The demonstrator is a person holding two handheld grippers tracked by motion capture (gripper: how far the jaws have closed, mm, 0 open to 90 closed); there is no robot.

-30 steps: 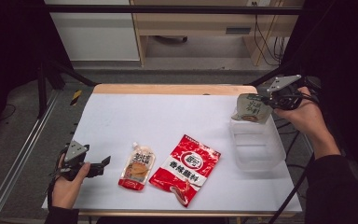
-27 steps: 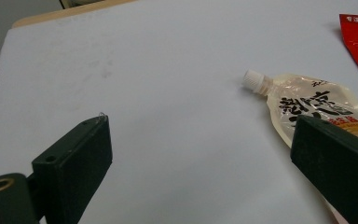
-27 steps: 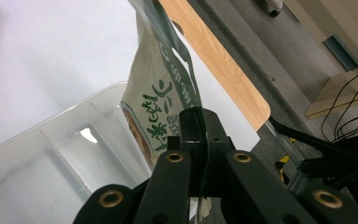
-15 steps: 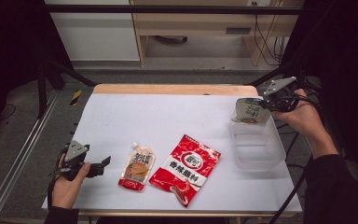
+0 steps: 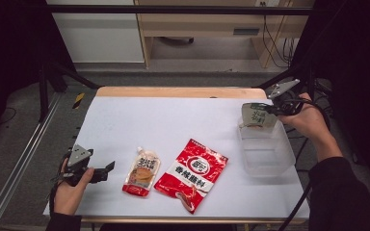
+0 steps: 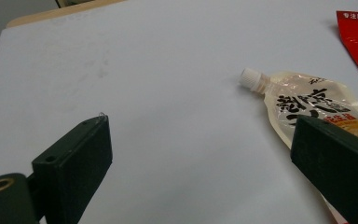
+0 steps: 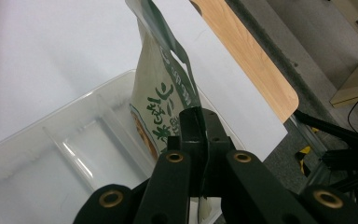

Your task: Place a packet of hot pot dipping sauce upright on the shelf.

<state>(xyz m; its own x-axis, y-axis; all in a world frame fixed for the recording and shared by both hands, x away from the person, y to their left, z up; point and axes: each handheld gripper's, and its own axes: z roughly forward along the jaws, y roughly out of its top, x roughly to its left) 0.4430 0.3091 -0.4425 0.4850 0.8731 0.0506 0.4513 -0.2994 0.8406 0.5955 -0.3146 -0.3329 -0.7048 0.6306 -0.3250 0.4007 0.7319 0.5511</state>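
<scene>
- White table (image 5: pixel 183 120) was lit among dark surroundings.
- Near its front-left corner, the left gripper (image 5: pixel 107 168) was held with jaws parted, nothing between them.
- Beside it, a spouted pouch (image 5: pixel 142 172) and a red packet (image 5: pixel 192 173) were laid flat.
- At the far right edge, a green pouch (image 5: pixel 256 116) was kept clamped by the right gripper (image 5: pixel 270 109), over a clear tray (image 5: pixel 269 159).

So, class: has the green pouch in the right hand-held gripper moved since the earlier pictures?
Yes. The green pouch has shifted slightly toward the table's far edge, above the clear tray's far rim.

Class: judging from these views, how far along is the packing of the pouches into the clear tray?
Done: nothing lies in the clear tray. In hand: the right hand-held gripper holds the green pouch above it. Left: the spouted pouch and red packet lie on the table; the left hand-held gripper is open.
</scene>
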